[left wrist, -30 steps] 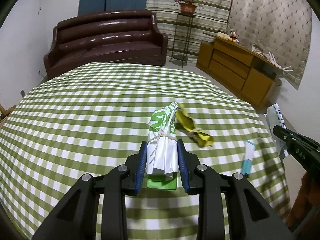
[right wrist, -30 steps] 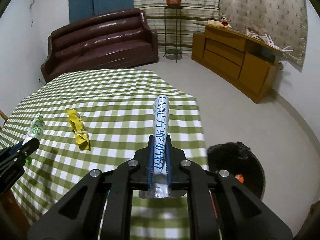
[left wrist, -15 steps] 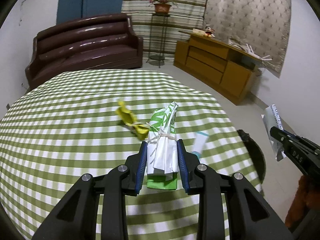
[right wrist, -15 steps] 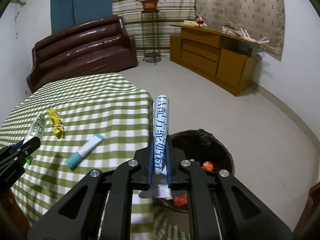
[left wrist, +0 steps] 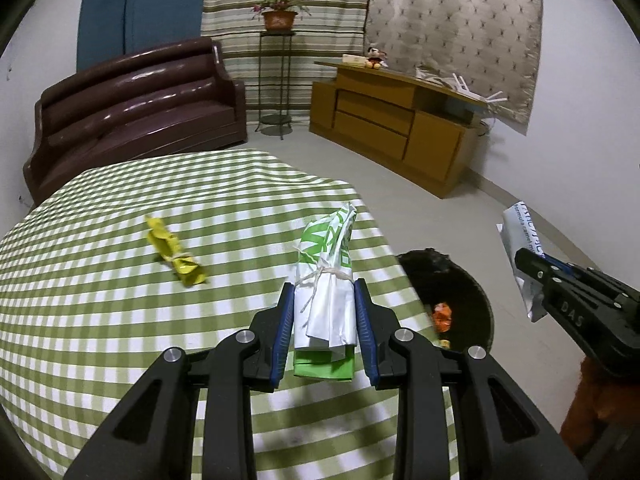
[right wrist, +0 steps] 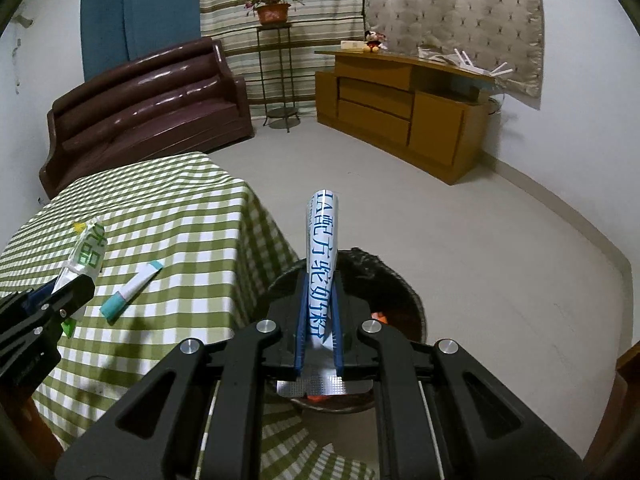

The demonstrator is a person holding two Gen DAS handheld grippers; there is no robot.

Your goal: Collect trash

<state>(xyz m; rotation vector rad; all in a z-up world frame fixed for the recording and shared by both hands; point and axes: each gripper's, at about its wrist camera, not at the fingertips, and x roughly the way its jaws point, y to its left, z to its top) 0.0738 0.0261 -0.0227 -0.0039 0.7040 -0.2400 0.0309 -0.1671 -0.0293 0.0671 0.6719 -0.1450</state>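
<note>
The left gripper [left wrist: 324,300] clamps a green-white bundle [left wrist: 326,280] over the table [left wrist: 100,320] edge; the right gripper [right wrist: 319,300] pinches a blue-printed packet [right wrist: 321,256] above the bin [right wrist: 404,300], bare floor [right wrist: 480,240] beyond.

Trash bin [right wrist: 400,280] largely hidden behind the right gripper [right wrist: 319,292], its contents mostly concealed, small items on the far cabinet [left wrist: 400,120] too small to identify, orange object [left wrist: 592,400] cut off at right edge.
</note>
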